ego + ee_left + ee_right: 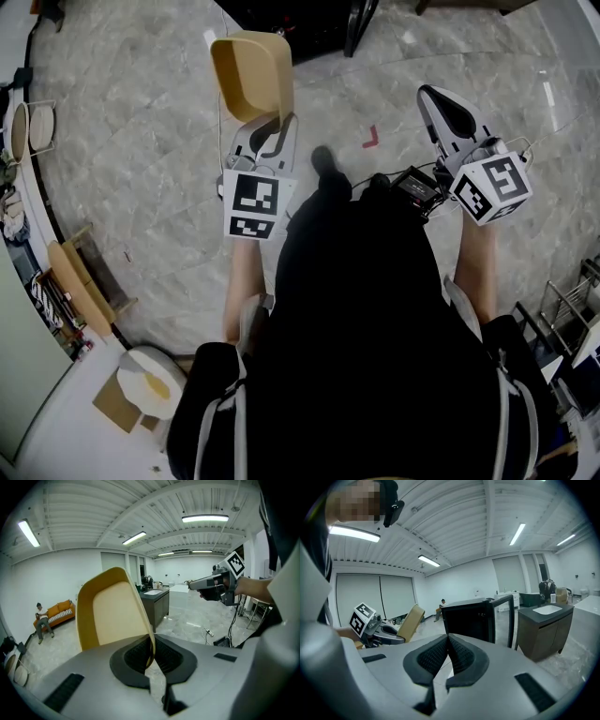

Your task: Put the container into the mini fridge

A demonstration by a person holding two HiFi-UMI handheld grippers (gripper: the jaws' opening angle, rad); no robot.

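A tan, open-topped container (251, 77) hangs tilted above the marble floor, and my left gripper (266, 129) is shut on its rim. The left gripper view shows the thin wall of the container (115, 616) pinched between the dark pads (136, 656). My right gripper (433, 96) is held up at the right, shut, with nothing between its pads (433, 656). A black mini fridge (471, 620) stands ahead with its glass door (507, 616) swung open. In the head view the mini fridge (309, 23) is a dark shape at the top edge.
A dark cabinet with a sink (544, 625) stands right of the fridge. Far off, a person sits on an orange sofa (63, 610). A red corner mark (371, 138) is on the floor. Shelving and a counter (56, 281) line the left side.
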